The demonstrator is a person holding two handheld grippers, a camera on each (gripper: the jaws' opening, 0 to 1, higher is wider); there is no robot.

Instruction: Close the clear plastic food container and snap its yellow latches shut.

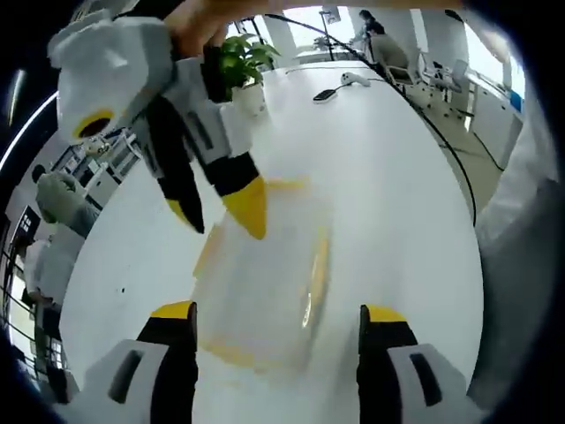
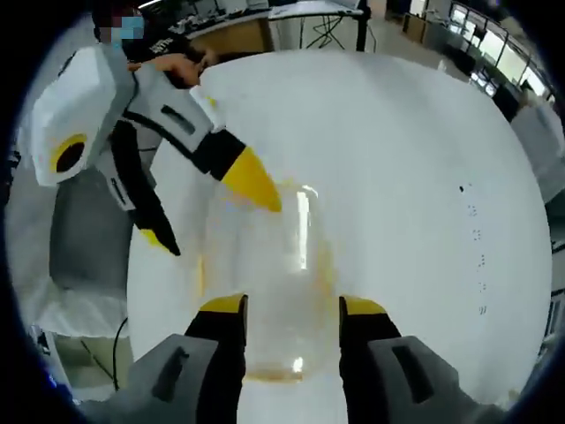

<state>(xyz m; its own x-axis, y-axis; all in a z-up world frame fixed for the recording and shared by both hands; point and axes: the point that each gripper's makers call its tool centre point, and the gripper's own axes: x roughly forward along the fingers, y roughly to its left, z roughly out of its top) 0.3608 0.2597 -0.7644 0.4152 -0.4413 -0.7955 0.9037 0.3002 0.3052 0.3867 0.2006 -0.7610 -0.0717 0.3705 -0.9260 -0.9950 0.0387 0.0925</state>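
Slippage is what we worry about: the clear container [image 1: 265, 291] is smooth, glossy plastic on a slick white table [image 1: 388, 159], well in from its edges, so an off-centre push could skate it away or cock the lid before the yellow latches [image 1: 316, 274] catch. We have the left gripper [image 1: 278, 322] with jaws apart, straddling the box. The right gripper [image 2: 290, 309] is spread too, its yellow tips either side of the rounded, see-through wall, not clamped on it.
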